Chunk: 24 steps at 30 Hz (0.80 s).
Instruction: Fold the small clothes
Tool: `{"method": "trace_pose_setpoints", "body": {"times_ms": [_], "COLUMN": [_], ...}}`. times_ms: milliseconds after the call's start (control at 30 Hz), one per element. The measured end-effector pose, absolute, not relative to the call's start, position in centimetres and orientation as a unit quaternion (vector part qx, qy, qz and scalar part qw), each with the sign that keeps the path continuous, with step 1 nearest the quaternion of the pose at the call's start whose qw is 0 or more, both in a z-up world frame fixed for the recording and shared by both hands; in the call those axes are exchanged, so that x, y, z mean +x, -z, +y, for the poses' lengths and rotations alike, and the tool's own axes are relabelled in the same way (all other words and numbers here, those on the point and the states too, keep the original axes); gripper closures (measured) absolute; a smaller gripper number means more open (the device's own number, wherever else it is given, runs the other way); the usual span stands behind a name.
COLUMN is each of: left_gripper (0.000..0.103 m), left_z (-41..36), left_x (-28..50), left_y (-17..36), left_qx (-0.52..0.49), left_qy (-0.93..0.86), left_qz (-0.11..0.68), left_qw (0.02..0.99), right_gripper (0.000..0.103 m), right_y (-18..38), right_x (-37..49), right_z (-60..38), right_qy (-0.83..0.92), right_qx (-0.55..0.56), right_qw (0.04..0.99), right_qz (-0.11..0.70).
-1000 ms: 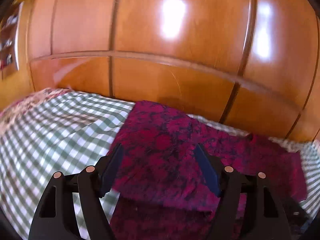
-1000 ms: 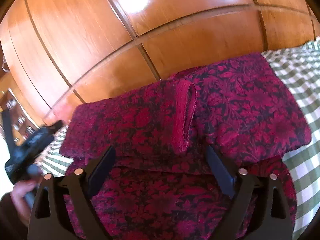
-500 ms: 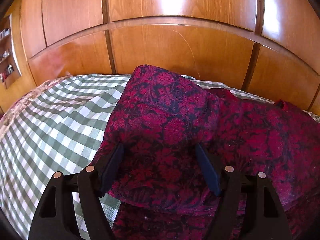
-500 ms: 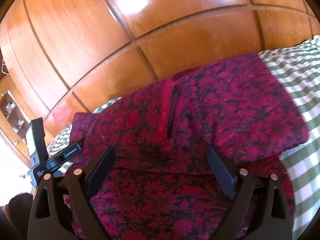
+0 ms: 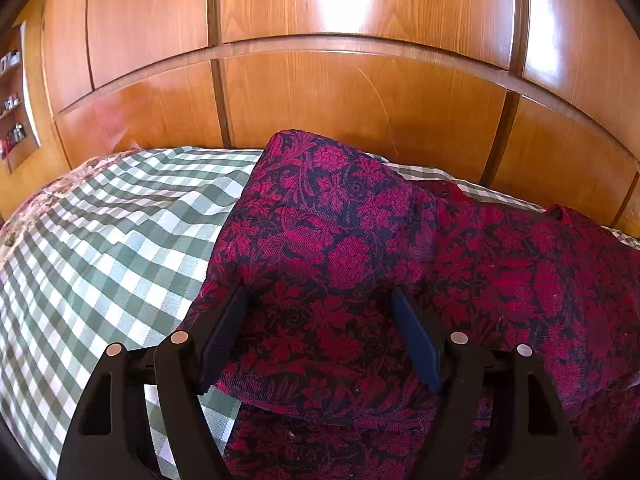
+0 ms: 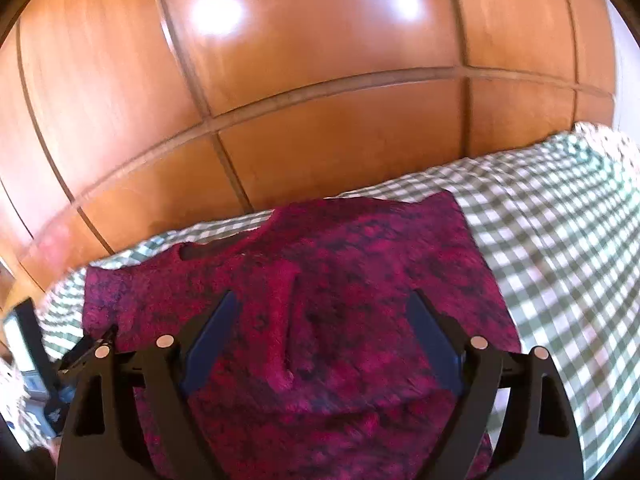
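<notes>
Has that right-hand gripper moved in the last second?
Yes. The right gripper has pulled up and back: the wooden wall fills more of its view, and the red garment sits lower.

The garment (image 5: 344,248) is lying on the bed (image 5: 104,248), with one flap folded over its lower part. The wooden panelling (image 5: 320,92) is standing behind the bed. In the left wrist view, bare bedcover is lying left of the garment; in the right wrist view, right of it.

Each gripper (image 5: 320,336) (image 6: 320,340) is matte black plastic with triangular cut-outs, round silvery rivets and what look like dark navy finger pads (image 5: 416,344).
</notes>
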State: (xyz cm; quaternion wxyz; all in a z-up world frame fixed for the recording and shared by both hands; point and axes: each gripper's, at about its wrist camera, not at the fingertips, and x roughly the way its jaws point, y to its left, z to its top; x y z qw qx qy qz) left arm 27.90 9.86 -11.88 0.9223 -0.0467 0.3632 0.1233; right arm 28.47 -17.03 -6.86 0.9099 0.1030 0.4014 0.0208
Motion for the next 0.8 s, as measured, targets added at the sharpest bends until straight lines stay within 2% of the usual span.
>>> {"method": "trace_pose_setpoints", "body": {"times_ms": [133,267,500,800], "left_gripper": [0.028,0.028,0.027,0.024], "left_z": [10.1,10.1,10.6,10.4], "left_x": [27.9,27.9,28.2,26.8], "left_y": [11.9,12.0,12.4,11.3], "left_qx": [-0.055,-0.061,-0.081,-0.086], "left_qy": [-0.117,-0.113,-0.103,-0.092], "left_qz": [0.361,0.360,0.363,0.353], "left_qw": [0.923,0.924,0.922,0.927], "right_gripper": [0.013,0.007,0.003,0.002], "right_y": [9.3,12.0,12.6,12.2], "right_x": [29.9,30.3,30.4,29.9], "right_z": [-15.7,-16.0,-15.8,-16.6], "right_qy": [-0.004,0.009,0.019,0.005], "right_qx": [0.058,0.042,0.025,0.046], "right_qw": [0.903,0.897,0.901,0.905], "right_qz": [0.426,0.439,0.432,0.422]}}
